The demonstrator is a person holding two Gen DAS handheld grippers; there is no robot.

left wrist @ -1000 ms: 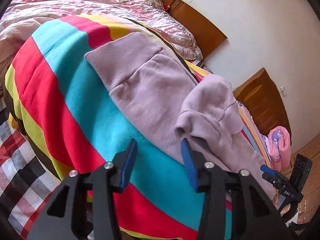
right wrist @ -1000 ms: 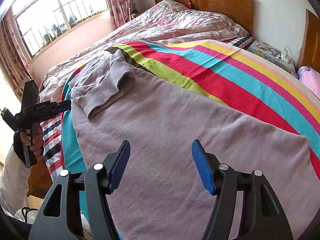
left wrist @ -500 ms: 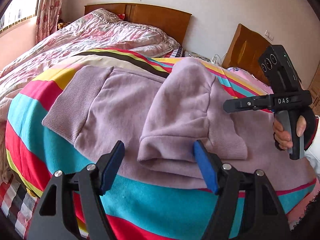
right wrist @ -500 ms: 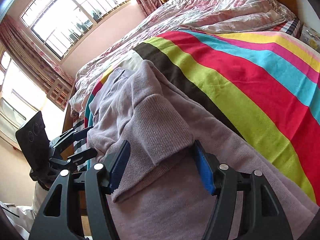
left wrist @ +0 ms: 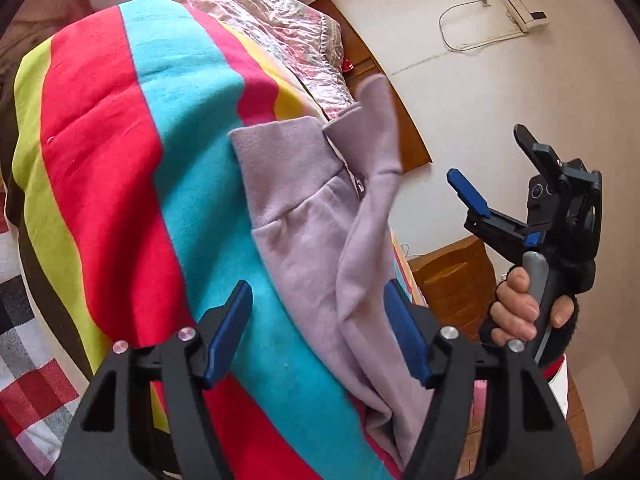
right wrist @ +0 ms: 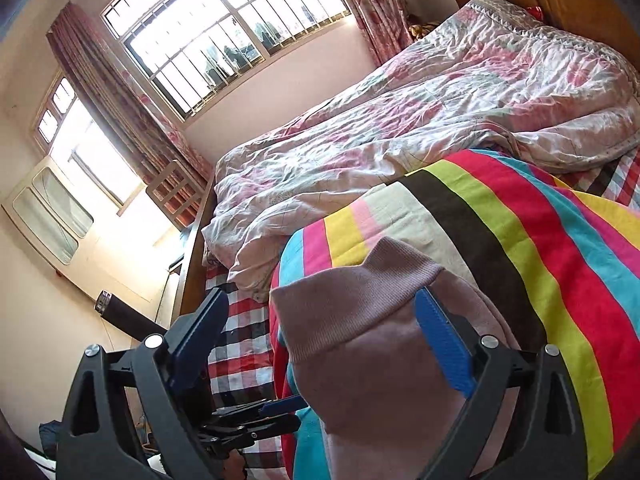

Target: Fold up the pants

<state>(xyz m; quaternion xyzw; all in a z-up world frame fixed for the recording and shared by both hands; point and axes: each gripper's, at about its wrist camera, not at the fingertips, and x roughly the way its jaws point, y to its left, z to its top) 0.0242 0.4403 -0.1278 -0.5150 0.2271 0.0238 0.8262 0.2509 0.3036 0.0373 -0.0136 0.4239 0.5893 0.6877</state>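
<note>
Near blanket (left wrist: 120,160) edge, pants (left wrist: 320,240), free wall-side room

- Legible text, labels, brands, numbers, signs: none in either view.
</note>
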